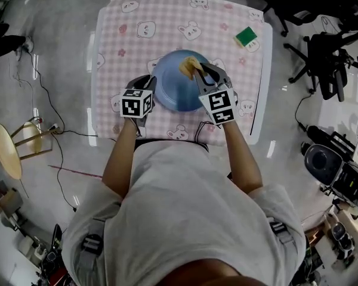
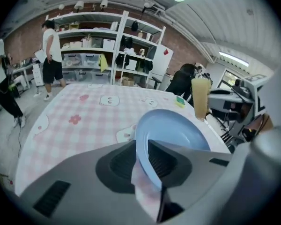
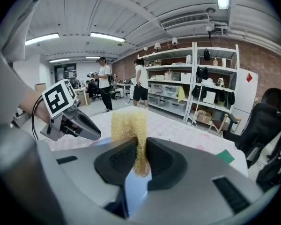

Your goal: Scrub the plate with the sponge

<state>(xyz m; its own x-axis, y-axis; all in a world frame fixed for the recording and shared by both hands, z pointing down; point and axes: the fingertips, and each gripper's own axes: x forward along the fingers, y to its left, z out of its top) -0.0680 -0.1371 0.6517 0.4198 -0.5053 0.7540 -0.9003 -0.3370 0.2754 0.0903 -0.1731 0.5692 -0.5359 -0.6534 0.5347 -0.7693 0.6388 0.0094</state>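
The table [image 1: 107, 52] in front of me is covered with a pink checked cloth printed with little bears and flowers, and the blue plate [image 1: 173, 85] sits over its near half, close to my body. My left gripper [image 1: 153, 93] comes at the plate from the left. Its jaws are nearly together, closed on the plate's rim, with one jaw above the rim and one below, which is plain in the left gripper view, where the plate [image 2: 173, 132] runs out from between them [image 2: 143, 149]. I cannot tell whether the plate lies flat on the cloth or is lifted a little. My right gripper [image 1: 196, 71] reaches in from the right, over the plate. Its jaws are drawn in tight on the yellow sponge [image 3: 129, 123], squeezing its lower part so that the top bulges out above them [image 3: 140, 146]. From above, the sponge [image 1: 188, 66] is at the plate's far rim. A small green pad [image 1: 247, 37] lies alone near the table's far right corner, well apart from the plate.
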